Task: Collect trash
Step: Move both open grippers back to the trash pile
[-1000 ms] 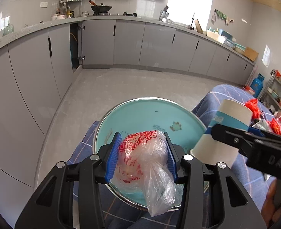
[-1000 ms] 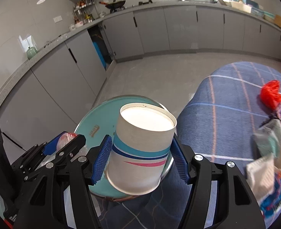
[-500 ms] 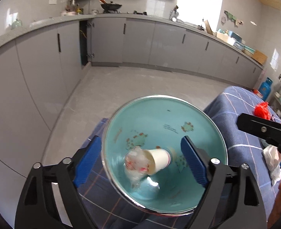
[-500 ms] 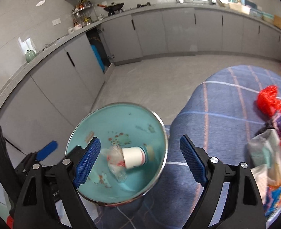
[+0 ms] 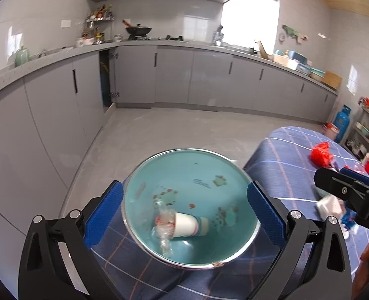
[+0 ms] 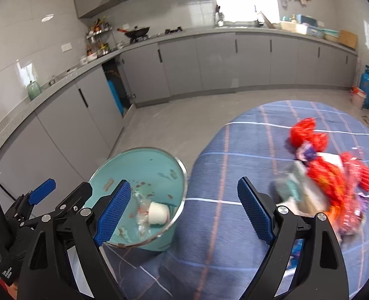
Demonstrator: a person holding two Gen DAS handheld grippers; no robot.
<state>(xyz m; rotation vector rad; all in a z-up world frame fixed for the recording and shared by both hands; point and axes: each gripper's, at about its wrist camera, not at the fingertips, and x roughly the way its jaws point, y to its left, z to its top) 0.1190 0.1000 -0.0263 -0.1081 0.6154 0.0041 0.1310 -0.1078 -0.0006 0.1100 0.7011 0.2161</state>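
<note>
inside basin (image 5: pixel 184 160): cup (image 5: pixel 188 227) sideways, mouth toward bag (image 5: pixel 163 227)

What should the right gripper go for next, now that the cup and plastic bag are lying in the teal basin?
Probably swing the right gripper toward the trash pile on the blue plaid tablecloth. Its jaws are open with nothing between them, the paper cup and plastic bag already lie in the teal basin, and red wrappers remain uncollected close to its right finger.

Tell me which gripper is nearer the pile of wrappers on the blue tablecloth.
Right. The right gripper hangs beside the pile of wrappers; the left gripper, jaws opening and empty, sits over the teal basin.
</note>
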